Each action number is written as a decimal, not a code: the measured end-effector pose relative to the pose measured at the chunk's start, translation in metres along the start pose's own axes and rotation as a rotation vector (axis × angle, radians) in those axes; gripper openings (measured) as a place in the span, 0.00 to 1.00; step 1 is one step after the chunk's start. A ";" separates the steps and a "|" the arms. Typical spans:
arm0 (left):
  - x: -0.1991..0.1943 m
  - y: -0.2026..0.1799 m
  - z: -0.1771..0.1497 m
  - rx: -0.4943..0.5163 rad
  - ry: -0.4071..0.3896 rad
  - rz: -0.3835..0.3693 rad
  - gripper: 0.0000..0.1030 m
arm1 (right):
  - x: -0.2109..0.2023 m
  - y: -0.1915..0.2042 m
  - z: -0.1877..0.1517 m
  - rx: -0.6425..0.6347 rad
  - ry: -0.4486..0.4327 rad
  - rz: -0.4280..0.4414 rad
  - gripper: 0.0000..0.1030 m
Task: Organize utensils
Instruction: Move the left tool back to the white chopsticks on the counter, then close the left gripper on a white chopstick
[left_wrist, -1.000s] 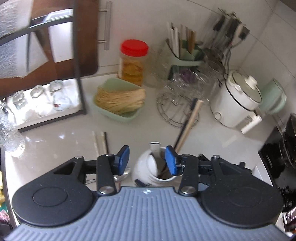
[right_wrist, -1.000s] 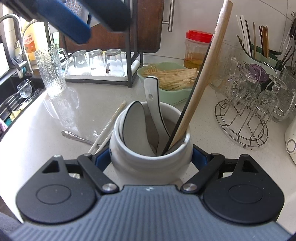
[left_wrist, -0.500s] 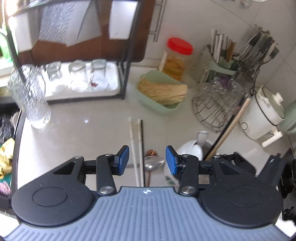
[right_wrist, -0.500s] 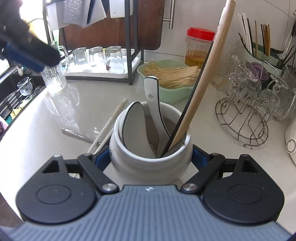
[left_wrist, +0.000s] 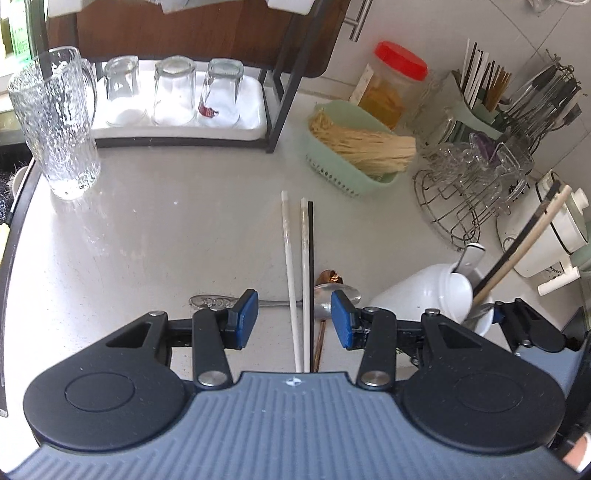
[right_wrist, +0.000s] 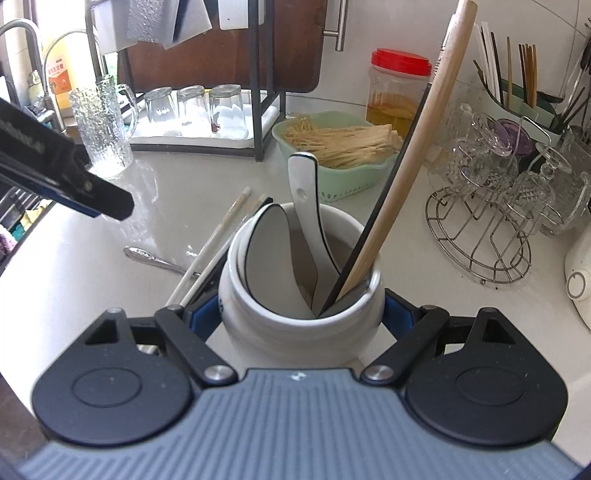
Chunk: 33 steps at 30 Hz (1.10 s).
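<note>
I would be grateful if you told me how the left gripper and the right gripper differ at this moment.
The left gripper has its jaws open and holds nothing; the right gripper has its jaws shut on the white utensil jar. The left hangs above the loose chopsticks and spoons lying on the countertop, whereas the right sits low at the jar's sides. Both have blue pads and black linkages.
</note>
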<state>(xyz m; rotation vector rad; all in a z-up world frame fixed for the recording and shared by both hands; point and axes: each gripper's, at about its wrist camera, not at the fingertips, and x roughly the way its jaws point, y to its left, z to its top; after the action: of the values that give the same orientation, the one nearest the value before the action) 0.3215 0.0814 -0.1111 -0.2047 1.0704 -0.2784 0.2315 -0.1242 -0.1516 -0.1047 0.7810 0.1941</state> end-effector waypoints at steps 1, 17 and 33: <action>0.003 0.001 0.000 0.000 0.004 0.000 0.48 | -0.001 0.000 -0.001 0.004 0.000 -0.002 0.88; 0.088 -0.002 0.022 0.039 0.043 0.050 0.35 | -0.001 -0.001 -0.001 0.036 0.021 -0.022 0.88; 0.137 -0.020 0.043 0.140 -0.009 0.135 0.27 | -0.003 -0.003 -0.005 0.027 -0.001 -0.005 0.88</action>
<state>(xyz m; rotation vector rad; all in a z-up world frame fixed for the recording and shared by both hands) 0.4187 0.0198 -0.1991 -0.0077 1.0460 -0.2294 0.2266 -0.1286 -0.1533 -0.0814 0.7815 0.1787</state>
